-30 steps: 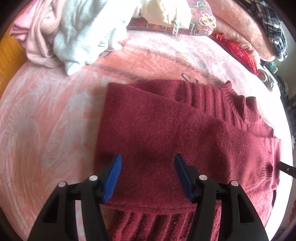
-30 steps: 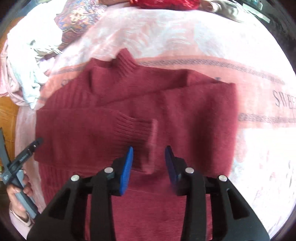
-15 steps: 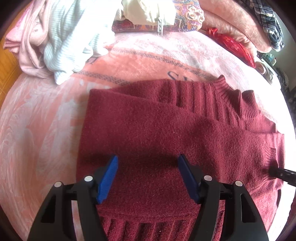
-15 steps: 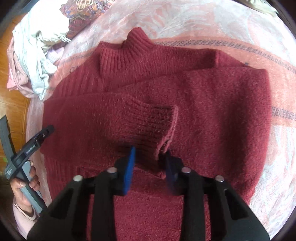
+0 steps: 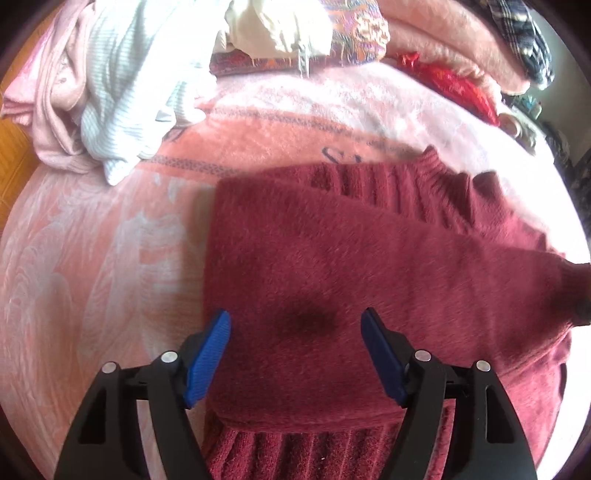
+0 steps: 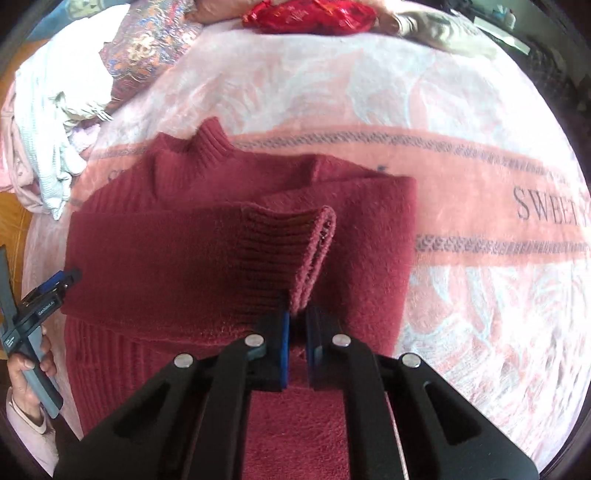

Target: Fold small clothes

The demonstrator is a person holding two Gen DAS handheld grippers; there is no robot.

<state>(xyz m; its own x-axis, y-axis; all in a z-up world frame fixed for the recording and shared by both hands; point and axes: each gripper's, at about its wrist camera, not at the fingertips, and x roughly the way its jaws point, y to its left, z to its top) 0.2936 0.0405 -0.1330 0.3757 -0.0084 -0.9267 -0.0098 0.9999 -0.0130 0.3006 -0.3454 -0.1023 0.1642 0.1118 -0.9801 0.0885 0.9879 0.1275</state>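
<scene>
A dark red knit sweater lies on a pink blanket, both sleeves folded across its body. My left gripper is open and empty, hovering over the folded sleeve near the sweater's left edge. In the right wrist view the sweater fills the middle. My right gripper is shut on the ribbed sleeve cuff and holds it lifted off the body. The left gripper also shows in the right wrist view, at the sweater's left edge.
A heap of white and pink clothes lies at the back left. A patterned cushion, a red bag and pink bedding line the back. The blanket extends right of the sweater.
My right gripper has closed on the sleeve cuff and raised it. My left gripper has drawn back slightly toward the sweater's left edge, still open.
</scene>
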